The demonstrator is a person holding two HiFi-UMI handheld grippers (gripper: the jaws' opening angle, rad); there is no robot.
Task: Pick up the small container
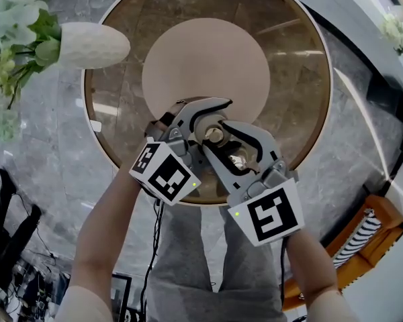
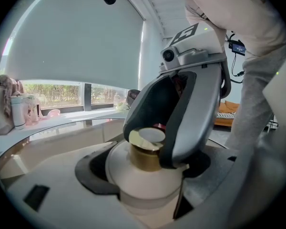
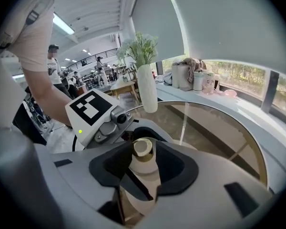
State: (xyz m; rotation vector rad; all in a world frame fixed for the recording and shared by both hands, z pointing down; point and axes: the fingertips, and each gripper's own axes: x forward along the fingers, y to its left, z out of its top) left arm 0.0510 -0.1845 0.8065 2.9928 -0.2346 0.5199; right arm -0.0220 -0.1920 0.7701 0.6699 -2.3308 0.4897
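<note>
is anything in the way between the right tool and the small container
Nothing visible: the right tool straddles the gold cap of the small container, whose white body the left tool grips.

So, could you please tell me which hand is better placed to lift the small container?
Left. The left tool grips the small container by its white body, so it can likely just lift; the right tool has its jaws open around the gold cap, pressing nothing.

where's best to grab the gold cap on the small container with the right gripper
Grip the gold cap by its round side wall, from above: it stands upright above the white body that the left gripper clamps, and the open right gripper straddles it.
</note>
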